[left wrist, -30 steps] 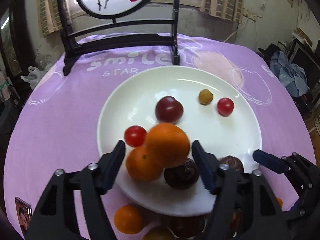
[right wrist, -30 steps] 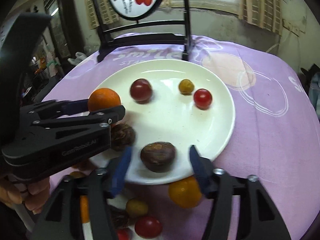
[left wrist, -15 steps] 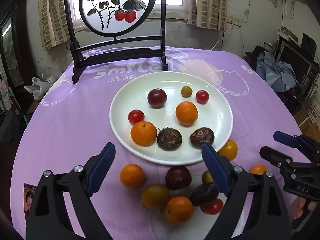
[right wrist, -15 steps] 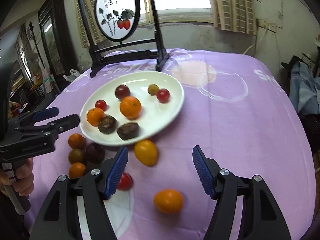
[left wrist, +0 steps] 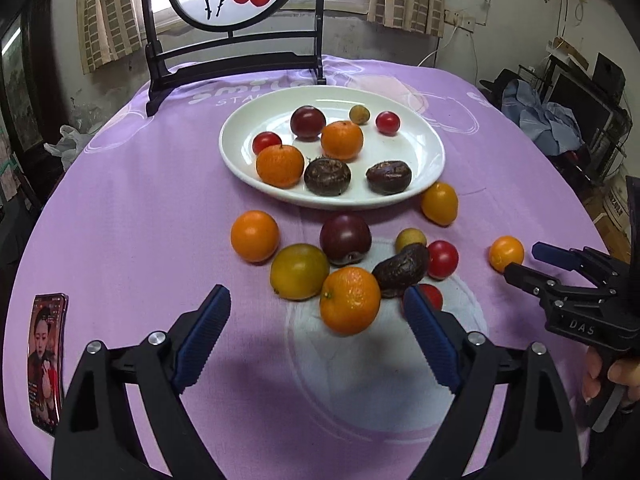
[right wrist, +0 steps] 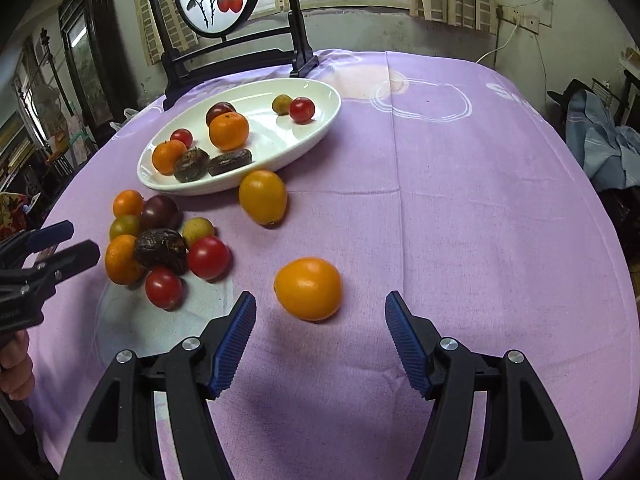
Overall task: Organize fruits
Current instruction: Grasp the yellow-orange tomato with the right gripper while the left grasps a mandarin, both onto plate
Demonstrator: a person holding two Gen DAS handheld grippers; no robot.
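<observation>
Fruits are maybe halfway sorted: eight sit on the white plate (left wrist: 432, 148), roughly ten more lie loose on the purple tabletop (left wrist: 140, 208). Left gripper (left wrist: 316, 316) and right gripper (right wrist: 320, 324) both spread, holding nothing.

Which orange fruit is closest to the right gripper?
The lone orange fruit on the cloth, just ahead of the right gripper. The other orange ones sit farther off, by or on the plate.

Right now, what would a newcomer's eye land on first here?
The white plate of fruit mid-table, on the purple cloth. Nearer, a loose fruit pile lies on the cloth before the open left gripper. A lone orange fruit sits just ahead of the open right gripper.
</observation>
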